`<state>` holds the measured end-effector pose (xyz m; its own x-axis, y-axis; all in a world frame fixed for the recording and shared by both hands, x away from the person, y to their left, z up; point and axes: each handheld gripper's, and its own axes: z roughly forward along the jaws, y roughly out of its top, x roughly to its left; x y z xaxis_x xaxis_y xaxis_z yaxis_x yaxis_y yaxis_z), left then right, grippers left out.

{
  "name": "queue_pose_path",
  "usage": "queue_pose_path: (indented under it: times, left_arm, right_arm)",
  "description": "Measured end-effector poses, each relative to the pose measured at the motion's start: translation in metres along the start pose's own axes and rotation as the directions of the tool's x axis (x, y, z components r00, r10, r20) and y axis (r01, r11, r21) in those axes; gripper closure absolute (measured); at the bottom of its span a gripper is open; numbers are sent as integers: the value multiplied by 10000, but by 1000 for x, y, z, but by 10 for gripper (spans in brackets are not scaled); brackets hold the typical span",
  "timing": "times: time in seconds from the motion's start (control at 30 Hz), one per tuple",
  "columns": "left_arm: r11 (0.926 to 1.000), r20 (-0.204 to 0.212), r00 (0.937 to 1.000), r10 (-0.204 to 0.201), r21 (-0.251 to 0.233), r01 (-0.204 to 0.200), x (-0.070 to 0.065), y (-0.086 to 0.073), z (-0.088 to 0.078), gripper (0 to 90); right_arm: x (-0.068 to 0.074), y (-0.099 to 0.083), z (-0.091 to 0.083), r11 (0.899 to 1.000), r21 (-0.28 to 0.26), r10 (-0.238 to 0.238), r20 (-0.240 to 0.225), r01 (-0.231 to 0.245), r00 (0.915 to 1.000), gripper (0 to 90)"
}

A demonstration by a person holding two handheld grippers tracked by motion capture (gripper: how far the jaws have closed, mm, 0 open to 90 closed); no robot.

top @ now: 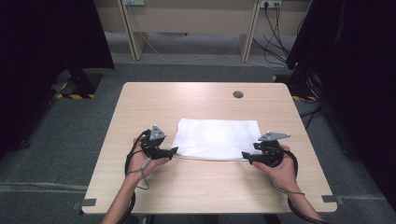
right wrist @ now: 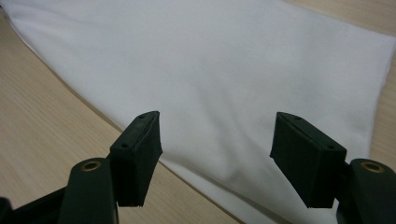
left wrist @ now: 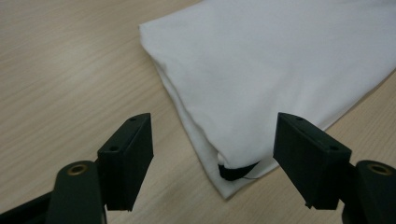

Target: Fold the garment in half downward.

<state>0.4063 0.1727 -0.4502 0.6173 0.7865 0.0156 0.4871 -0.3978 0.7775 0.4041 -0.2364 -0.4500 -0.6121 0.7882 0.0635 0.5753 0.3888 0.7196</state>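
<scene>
Cloth (top: 217, 138), white and folded into a flat rectangle, lies near the middle of the table (top: 196, 98), a little toward my edge. I judge the fold done: its layers stack at the near corners, with a small dark tag peeking out at the left one. My left claw (top: 173, 151) and right claw (top: 246, 156) sit at those corners, both released, pads apart and gripping nothing. Further folding or lifting away may remain.
</scene>
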Motion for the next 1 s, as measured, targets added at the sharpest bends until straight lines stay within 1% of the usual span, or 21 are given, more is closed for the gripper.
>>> queue_pose_path:
  times: [0.17, 0.2, 0.33, 0.4, 0.53, 0.6, 0.77, 0.93, 1.0]
  left_arm:
    - [9999, -189, 9998, -58, -113, 56, 4, -2, -7, 278]
    - [10000, -216, 9998, -37, -75, 36, 4, -2, -8, 278]
    - [9999, -240, 9997, -31, -98, 29, 3, -2, -7, 281]
    - [9999, -271, 9996, -20, -118, 17, 3, -1, -7, 281]
    - [9999, -276, 9996, 58, -81, -60, 2, 1, -6, 281]
    - [9999, -280, 9996, 49, -118, -52, 1, 3, -6, 282]
    - [9999, -246, 9997, 95, -132, -98, 2, 11, -3, 283]
    - [9998, -218, 9998, -22, -174, 18, 7, 25, 9, 283]
    - [10000, -171, 9998, -50, -83, 49, 10, 31, 16, 282]
  right_arm:
    - [3, 4, 2, 9999, -38, -106, 58, 106, 9999, 337]
    - [3, 4, 1, 9999, -42, -122, 77, 123, 9999, 338]
    - [2, 5, 1, 9999, 19, -166, 126, 166, 9998, 337]
    - [1, 4, 0, 9999, -16, -100, 149, 100, 9998, 337]
    - [0, 4, -3, 9998, -34, -192, 247, 193, 9995, 338]
    - [-1, 3, -5, 9999, -39, -156, 286, 157, 9995, 338]
    - [-2, 3, -10, 9999, -111, -82, 393, 87, 9992, 338]
    - [-3, 3, -14, 9997, -260, 8, 386, 2, 9993, 333]
    - [-4, 2, -16, 9995, -320, 46, 381, -34, 9993, 333]
